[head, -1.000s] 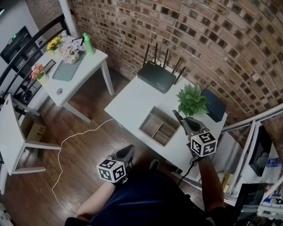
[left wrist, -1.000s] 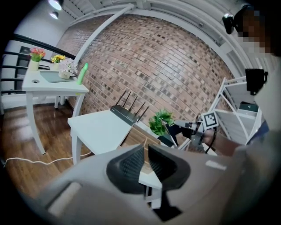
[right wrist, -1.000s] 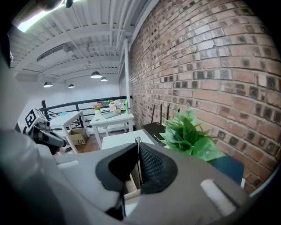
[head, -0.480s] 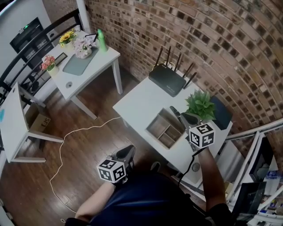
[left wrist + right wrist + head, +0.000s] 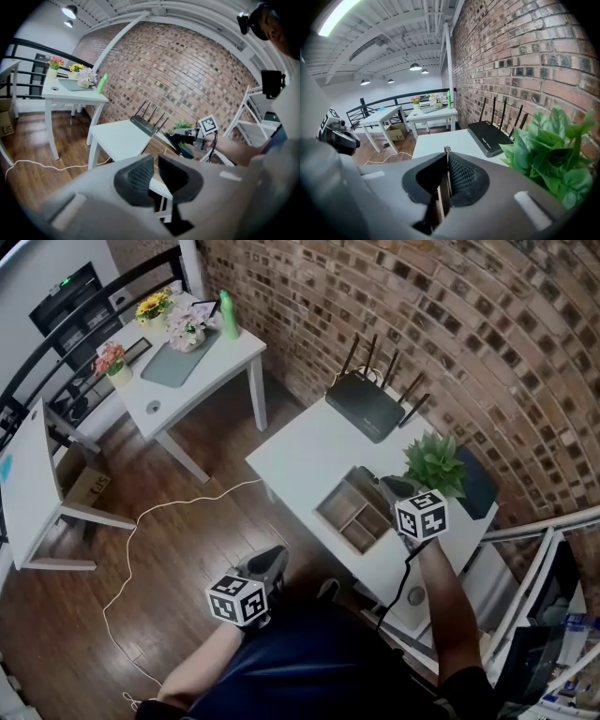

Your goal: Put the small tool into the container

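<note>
Tool first: the small tool [image 5: 447, 150] is a thin, flat sliver pinched between the pads of the right claw [image 5: 379, 483], which is closed tight on it, with only its tip poking out past the pads. Its long axis runs along the line the claw points, forward and tilted down. In the head view that claw hangs above the far right edge of the container [image 5: 349, 512], a wooden tray split into several compartments, so the target lies just below and a little to the left of the tip (which compartment sits under it I cannot tell). The drop looks close but not yet made, and the coming move probably calls for a small shift left over an open compartment before the grip is let go. The container rests on the white tabletop [image 5: 300, 457], with the router [image 5: 364, 407] beyond it and the plant [image 5: 434, 465] just beside the right claw. The left claw [image 5: 154, 176] waits well apart, near the person's lap, jaws slightly parted around nothing.
</note>
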Demonstrator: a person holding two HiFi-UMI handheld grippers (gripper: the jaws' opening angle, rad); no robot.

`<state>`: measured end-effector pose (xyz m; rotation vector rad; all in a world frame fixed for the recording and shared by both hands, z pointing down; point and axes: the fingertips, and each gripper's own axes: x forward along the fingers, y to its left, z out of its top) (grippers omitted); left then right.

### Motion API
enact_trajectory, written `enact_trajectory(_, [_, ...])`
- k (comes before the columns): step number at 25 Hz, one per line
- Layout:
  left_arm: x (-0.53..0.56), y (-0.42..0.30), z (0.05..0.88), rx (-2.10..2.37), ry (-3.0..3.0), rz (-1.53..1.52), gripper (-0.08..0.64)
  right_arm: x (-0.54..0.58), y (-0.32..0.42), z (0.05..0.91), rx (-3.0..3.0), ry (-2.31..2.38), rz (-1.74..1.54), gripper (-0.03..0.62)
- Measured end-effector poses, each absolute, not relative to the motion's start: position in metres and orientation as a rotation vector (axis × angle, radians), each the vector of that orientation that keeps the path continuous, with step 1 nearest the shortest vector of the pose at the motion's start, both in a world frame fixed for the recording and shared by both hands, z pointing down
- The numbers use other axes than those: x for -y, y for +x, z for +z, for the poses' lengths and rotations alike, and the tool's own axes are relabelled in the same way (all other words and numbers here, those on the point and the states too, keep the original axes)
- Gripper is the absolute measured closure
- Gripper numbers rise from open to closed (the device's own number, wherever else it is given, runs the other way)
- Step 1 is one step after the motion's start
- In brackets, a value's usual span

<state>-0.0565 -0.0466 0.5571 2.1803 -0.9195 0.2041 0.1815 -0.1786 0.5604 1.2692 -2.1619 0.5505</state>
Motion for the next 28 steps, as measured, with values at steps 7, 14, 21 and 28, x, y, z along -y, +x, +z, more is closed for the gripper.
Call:
enact_trajectory(7, [0.048,-0.059,0.558,0.927,2.173,0.199,0.531,0.182,0.176,0.572,2.135,1.232,0.526,0.576])
enact_trajectory(14, [0.050,-0.063,0.559,0.937,2.165,0.195,0.532,0.185,0.167,0.578,2.121,1.199,0.513,0.577])
enact_trajectory(21, [0.052,-0.064,0.562,0.939,2.157,0.191,0.532,0.184,0.167,0.591,2.079,1.184,0.529,0.577])
enact_trajectory(28, [0.053,-0.064,0.563,0.938,2.153,0.189,0.534,0.182,0.168,0.605,2.043,1.164,0.540,0.576])
